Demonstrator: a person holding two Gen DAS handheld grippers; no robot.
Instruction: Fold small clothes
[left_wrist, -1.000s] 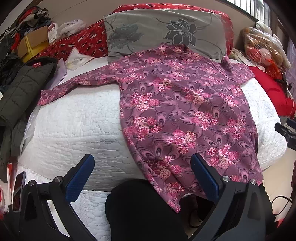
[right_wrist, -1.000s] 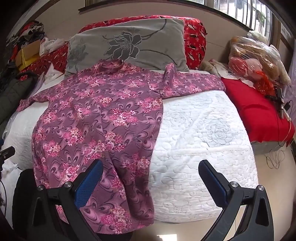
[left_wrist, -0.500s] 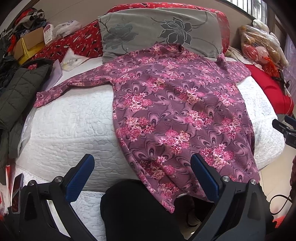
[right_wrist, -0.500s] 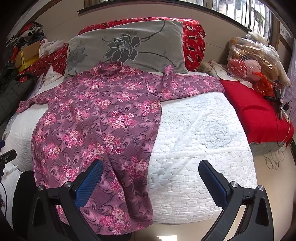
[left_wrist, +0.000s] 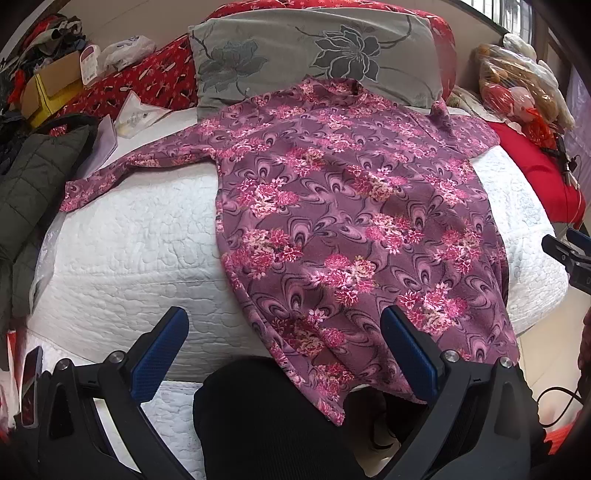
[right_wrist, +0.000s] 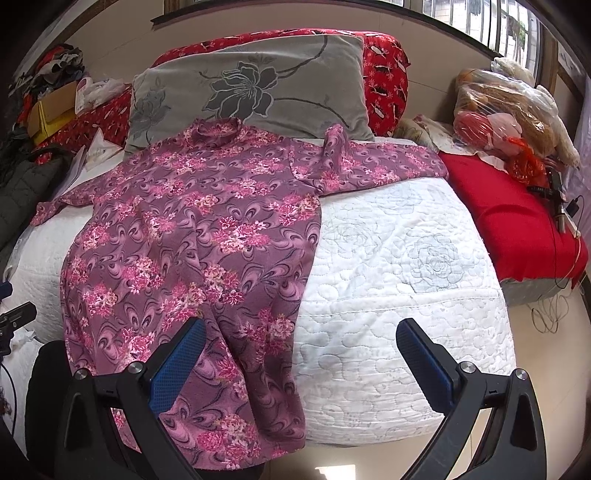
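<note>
The soft, floppy purple flowered cloth top (left_wrist: 354, 221) looks light, so both wide-open, empty grippers (left_wrist: 284, 343) (right_wrist: 301, 350) could pinch its hanging bottom edge just ahead.

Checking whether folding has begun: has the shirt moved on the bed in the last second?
No. The shirt keeps its collar against the grey pillow, hem over the bed edge.

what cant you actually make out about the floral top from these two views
- Back of the floral top: hidden in both views, it lies against the white quilt.
- Its hem in the left wrist view: covered by a black shape and the left gripper finger.
- Its left sleeve end in the right wrist view: small, squeezed at the fisheye edge.
- Collar label: too small.
</note>
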